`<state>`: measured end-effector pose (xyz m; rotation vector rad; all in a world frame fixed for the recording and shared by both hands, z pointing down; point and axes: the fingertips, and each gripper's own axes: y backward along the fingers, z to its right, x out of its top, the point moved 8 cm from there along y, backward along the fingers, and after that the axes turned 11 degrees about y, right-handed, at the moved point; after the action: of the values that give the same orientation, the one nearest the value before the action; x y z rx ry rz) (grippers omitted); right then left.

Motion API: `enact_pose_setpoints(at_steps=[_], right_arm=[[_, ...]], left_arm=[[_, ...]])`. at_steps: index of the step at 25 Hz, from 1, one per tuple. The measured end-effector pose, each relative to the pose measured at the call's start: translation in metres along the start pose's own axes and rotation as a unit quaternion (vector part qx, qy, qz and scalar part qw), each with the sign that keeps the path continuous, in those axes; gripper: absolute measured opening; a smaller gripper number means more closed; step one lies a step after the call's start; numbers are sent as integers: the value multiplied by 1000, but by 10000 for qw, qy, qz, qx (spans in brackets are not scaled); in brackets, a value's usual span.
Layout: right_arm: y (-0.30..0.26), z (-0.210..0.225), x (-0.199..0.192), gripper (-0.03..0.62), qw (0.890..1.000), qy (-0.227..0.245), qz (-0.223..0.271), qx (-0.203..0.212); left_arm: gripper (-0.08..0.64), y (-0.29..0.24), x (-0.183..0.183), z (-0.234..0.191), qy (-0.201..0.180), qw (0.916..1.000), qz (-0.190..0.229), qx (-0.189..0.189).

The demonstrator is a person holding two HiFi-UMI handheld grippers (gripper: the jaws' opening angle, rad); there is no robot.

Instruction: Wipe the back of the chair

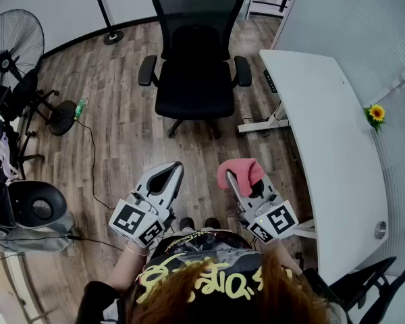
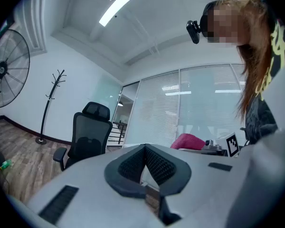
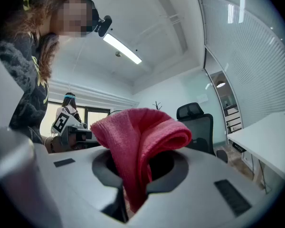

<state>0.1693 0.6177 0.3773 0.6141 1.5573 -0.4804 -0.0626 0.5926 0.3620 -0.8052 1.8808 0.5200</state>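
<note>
Facing the person, the black chair (image 1: 192,52) is seen in the head view well ahead on the wood floor (image 1: 121,133), apart from both grippers. In the left gripper view, the left gripper (image 2: 145,148) is shown closed on nothing. In the right gripper view, the right gripper (image 3: 133,186) is seen clamped on a pink cloth (image 3: 142,137).
</note>
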Motion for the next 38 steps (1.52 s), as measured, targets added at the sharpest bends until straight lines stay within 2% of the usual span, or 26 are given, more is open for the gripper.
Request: enact_pose_setpoints(at_steps=[12,20,25,38], right_arm=[[-3,2,-3,74,10000,-63,-55,24],[-2,0,-2,74,9999,124,-27,-2],[-6,-5,-4,74,9997,-253,-17,71],[-15,-16,-7,74,9997,-217,-123,27]], left_arm=[[-8,-6,-1,-2,-18,10000,-38,-17],[-8,1,0,-6,6,10000,3,43],[-8,7,-1,-9,-4,10000,1,63],[-8,18,1,-22,72,10000,-52,27]])
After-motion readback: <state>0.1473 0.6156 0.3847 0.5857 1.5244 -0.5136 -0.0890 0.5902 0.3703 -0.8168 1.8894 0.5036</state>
